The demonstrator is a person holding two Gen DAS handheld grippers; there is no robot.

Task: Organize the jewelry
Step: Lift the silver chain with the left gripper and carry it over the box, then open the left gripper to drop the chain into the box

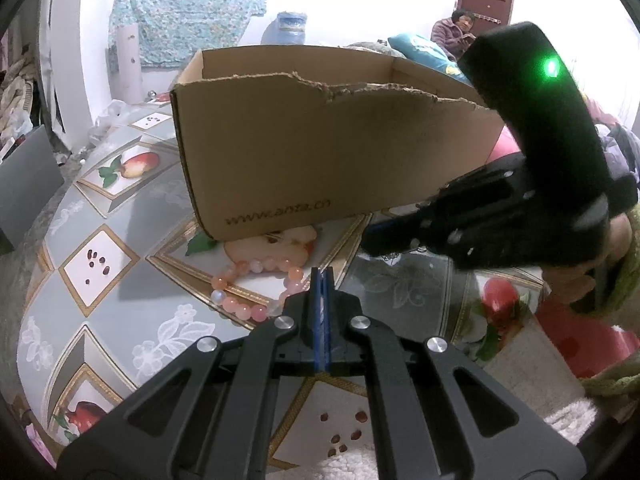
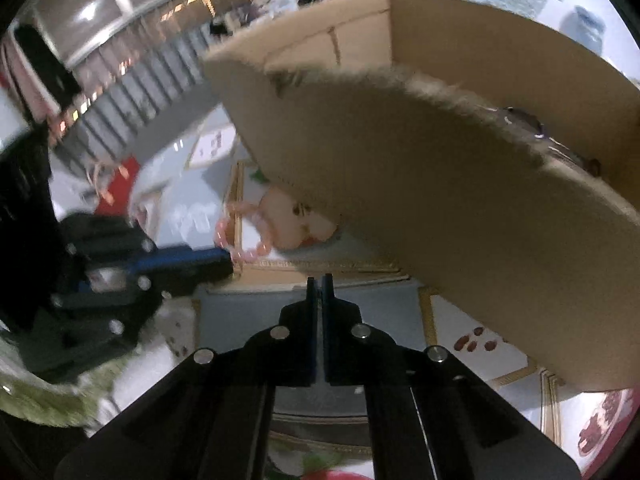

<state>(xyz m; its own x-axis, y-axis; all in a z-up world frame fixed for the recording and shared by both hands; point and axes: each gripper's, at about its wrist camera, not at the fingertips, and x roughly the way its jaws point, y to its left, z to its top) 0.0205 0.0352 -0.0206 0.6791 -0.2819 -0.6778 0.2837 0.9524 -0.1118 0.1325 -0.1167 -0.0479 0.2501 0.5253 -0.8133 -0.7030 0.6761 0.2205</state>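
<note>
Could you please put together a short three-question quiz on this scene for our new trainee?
1. True or false: the pink bead bracelet already lies inside the cardboard box.
2. Which gripper is shut: A) only the left gripper, B) only the right gripper, C) both?
3. What covers the table under the box?

Key:
1. False: it lies on the table in front of the box.
2. C, and neither holds anything.
3. A patterned tablecloth with fruit and flower prints.
</note>
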